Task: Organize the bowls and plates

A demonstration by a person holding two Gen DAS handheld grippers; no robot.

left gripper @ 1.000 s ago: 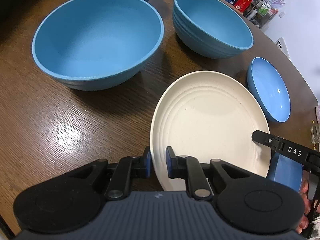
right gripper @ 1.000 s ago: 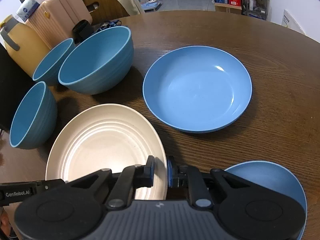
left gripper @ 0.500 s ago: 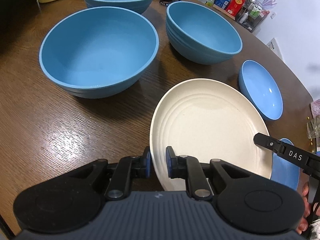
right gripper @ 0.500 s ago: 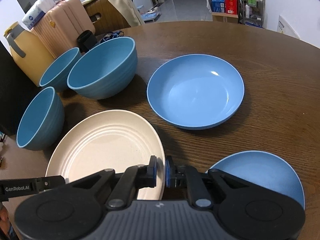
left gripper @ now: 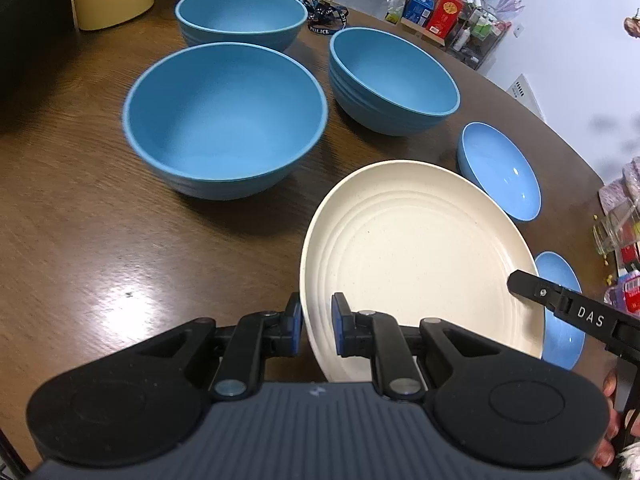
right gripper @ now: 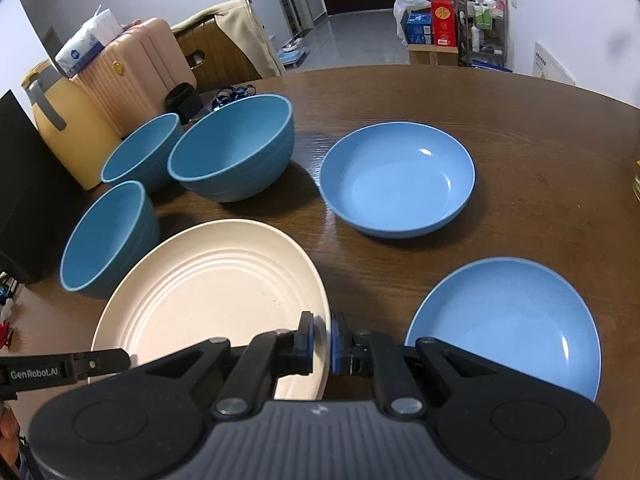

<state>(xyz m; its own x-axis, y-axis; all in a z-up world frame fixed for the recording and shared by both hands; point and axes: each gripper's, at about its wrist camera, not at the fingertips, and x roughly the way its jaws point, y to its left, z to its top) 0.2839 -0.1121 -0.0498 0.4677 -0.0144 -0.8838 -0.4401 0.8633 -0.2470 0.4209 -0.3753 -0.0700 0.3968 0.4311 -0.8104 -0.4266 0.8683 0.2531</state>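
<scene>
A cream ribbed plate (left gripper: pixel 416 256) (right gripper: pixel 216 292) hangs above the brown table, held by both grippers on opposite rims. My left gripper (left gripper: pixel 316 330) is shut on its near-left rim. My right gripper (right gripper: pixel 322 342) is shut on its right rim. Three blue bowls stand beyond: a near bowl (left gripper: pixel 224 120), a far one (left gripper: pixel 240 16), and a right one (left gripper: pixel 392 80). Two blue plates lie on the table: a far deep plate (right gripper: pixel 396 178) and a near plate (right gripper: pixel 508 320).
A yellow jug (right gripper: pixel 68 132) and a pink suitcase (right gripper: pixel 136 64) stand at the table's far left. A black cup (right gripper: pixel 184 102) and a lanyard (left gripper: pixel 326 16) lie behind the bowls. A glass (left gripper: pixel 616 228) sits near the right edge.
Both grippers have risen with the cream plate and pulled back, so the bowls and blue plates look smaller and lower. The right jaws closed tighter on the rim.
</scene>
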